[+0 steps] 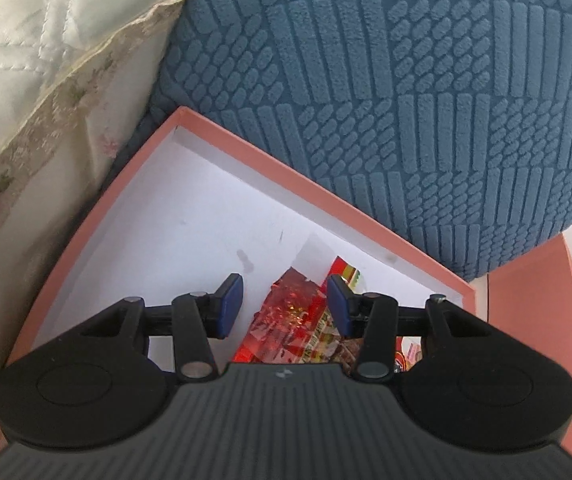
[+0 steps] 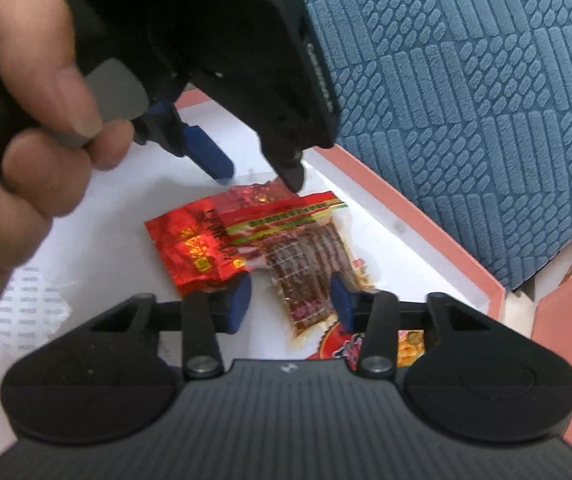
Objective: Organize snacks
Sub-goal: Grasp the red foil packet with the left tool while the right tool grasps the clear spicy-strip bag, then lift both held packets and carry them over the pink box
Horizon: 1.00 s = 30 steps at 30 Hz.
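**Now packing: snacks settle into the box**

Both my grippers hover over the shallow pink cardboard box point(image 2: 414, 216) with its white floor. Left gripper point(image 1: 284, 308) and right gripper point(image 2: 291, 300) stand open, gripping nothing. Two foil snack packets lie inside: the red one point(image 2: 190, 248) and the clear-windowed one point(image 2: 306, 256). A third, round-printed packet point(image 2: 342, 346) peeks below; it likely needs placing next.

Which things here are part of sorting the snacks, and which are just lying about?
Part of the job:
- red snack packet
- clear packet of brown strips
- pink box
- left gripper
- right gripper

Just lying about:
- blue textured cushion
- white quilted cover
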Available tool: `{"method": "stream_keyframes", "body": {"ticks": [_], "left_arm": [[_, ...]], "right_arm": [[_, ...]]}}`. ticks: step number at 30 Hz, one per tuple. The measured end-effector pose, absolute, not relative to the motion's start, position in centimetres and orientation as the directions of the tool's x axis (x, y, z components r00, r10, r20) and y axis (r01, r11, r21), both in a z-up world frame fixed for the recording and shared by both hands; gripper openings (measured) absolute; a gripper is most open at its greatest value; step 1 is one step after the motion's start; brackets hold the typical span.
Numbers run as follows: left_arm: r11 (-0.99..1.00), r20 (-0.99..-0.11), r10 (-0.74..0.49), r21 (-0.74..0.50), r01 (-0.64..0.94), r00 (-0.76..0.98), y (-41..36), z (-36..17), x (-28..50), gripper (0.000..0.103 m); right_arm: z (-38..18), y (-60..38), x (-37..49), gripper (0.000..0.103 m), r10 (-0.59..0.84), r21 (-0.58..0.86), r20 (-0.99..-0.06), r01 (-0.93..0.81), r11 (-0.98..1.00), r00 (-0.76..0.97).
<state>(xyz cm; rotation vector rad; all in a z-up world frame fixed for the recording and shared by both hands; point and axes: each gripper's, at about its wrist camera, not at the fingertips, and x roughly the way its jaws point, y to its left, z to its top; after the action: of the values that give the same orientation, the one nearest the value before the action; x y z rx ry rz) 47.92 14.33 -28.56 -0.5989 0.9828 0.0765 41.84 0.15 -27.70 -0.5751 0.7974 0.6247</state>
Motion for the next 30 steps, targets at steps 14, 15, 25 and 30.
{"method": "stream_keyframes", "body": {"ticks": [14, 15, 25, 30], "left_arm": [[0.833, -0.793, -0.203, -0.448, -0.324, 0.574, 15.2, -28.4, 47.4, 0.052], [0.834, -0.794, -0.199, -0.445, -0.326, 0.574, 15.0, -28.5, 47.5, 0.052], [0.859, -0.794, -0.182, -0.415, -0.3, 0.58, 14.5, -28.3, 47.8, 0.061], [0.903, -0.815, -0.188, -0.362, -0.23, 0.548, 12.6, -28.7, 48.2, 0.061]], "right_arm": [[-27.0, -1.2, 42.1, 0.008, 0.264, -0.247, -0.764, -0.645, 0.723, 0.589], [-26.7, -1.6, 42.2, 0.008, 0.266, -0.239, -0.756, -0.631, 0.738, 0.598], [-23.5, -6.4, 45.5, 0.004, 0.285, -0.095, -0.697, -0.478, 0.873, 0.658], [-22.6, -7.2, 45.9, 0.003, 0.307, -0.024, -0.696, -0.448, 0.893, 0.649]]}}
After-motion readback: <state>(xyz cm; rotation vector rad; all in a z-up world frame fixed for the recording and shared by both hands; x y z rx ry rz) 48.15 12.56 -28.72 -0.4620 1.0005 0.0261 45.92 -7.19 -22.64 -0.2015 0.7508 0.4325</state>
